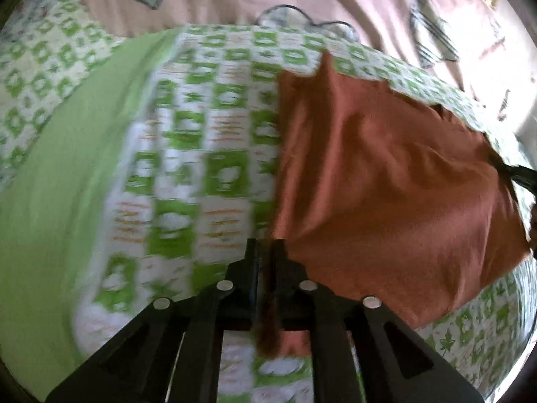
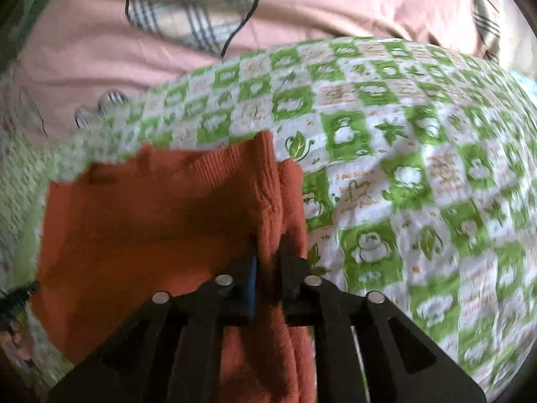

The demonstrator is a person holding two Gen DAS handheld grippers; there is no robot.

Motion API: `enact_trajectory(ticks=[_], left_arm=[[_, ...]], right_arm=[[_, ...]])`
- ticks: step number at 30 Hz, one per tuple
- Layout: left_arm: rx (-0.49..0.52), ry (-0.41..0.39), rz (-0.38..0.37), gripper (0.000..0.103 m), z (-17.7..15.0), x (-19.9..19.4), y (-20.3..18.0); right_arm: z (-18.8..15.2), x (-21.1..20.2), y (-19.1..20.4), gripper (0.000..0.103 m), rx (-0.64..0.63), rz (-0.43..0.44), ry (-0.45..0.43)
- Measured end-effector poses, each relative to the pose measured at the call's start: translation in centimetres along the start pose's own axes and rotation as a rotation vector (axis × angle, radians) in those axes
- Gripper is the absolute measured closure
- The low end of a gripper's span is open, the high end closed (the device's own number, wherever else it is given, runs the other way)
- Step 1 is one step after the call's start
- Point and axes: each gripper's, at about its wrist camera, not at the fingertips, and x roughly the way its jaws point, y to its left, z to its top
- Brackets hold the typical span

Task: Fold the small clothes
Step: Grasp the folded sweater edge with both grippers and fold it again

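Note:
A small rust-orange knit garment (image 1: 386, 174) is held stretched above a green-and-white checked sheet (image 1: 208, 141). My left gripper (image 1: 265, 255) is shut on the garment's left edge; a fold of it hangs between the jaws. In the right wrist view the same garment (image 2: 151, 215) spreads to the left, and my right gripper (image 2: 268, 252) is shut on its right edge, with ribbed cloth bunched between the jaws. The right gripper's tip shows at the far right of the left wrist view (image 1: 523, 178). Both views are motion-blurred.
A pink blanket with plaid heart patches (image 2: 191, 16) lies beyond the checked sheet (image 2: 419, 174). A plain light-green band of cloth (image 1: 57, 201) runs along the left. A hand shows at the lower left edge of the right wrist view (image 2: 13, 339).

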Motion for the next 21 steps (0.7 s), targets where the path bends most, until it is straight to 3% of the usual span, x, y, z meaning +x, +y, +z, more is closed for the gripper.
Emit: enact_trajectory(ticks=[3, 6, 9, 12, 14, 16, 18, 20, 21], left_arm=[[0.007, -0.034, 0.018, 0.095, 0.4, -2.2, 0.0], [0.022, -0.062, -0.074, 0.094, 1.4, -3.3, -1.9], [0.058, -0.095, -0.139, 0.091, 3.1, -3.1, -5.1], [0.072, -0.078, -0.216, 0.084, 5.6, -0.8, -7.7], [0.065, -0.034, -0.217, 0.082, 7.2, 1.8, -8.8], [0.065, 0.000, -0.150, 0.081, 9.0, 4.9, -8.9], [0.054, 0.014, -0.063, 0.082, 10.6, 7.4, -7.7], [-0.005, 0.018, -0.073, 0.089, 11.6, 8.9, -5.6], [-0.043, 0.017, -0.099, 0.094, 12.1, 9.3, -4.4]], right_arm=[[-0.7, -3.3, 0.1, 0.075, 0.019, 0.039, -0.075], [-2.1, -6.1, 1.7, 0.072, -0.009, 0.114, -0.117], [-4.4, -6.9, 3.3, 0.069, -0.018, 0.211, -0.099], [-6.4, -5.5, 4.9, 0.068, -0.059, 0.253, -0.031], [-7.2, -4.5, 5.3, 0.068, -0.072, 0.239, 0.004], [-7.6, -3.4, 4.8, 0.068, -0.054, 0.228, 0.033], [-7.4, -2.7, 3.6, 0.068, -0.057, 0.137, 0.027], [-7.0, -2.2, 1.3, 0.075, -0.020, 0.031, 0.003], [-6.7, -2.1, 0.2, 0.081, 0.032, 0.050, -0.002]])
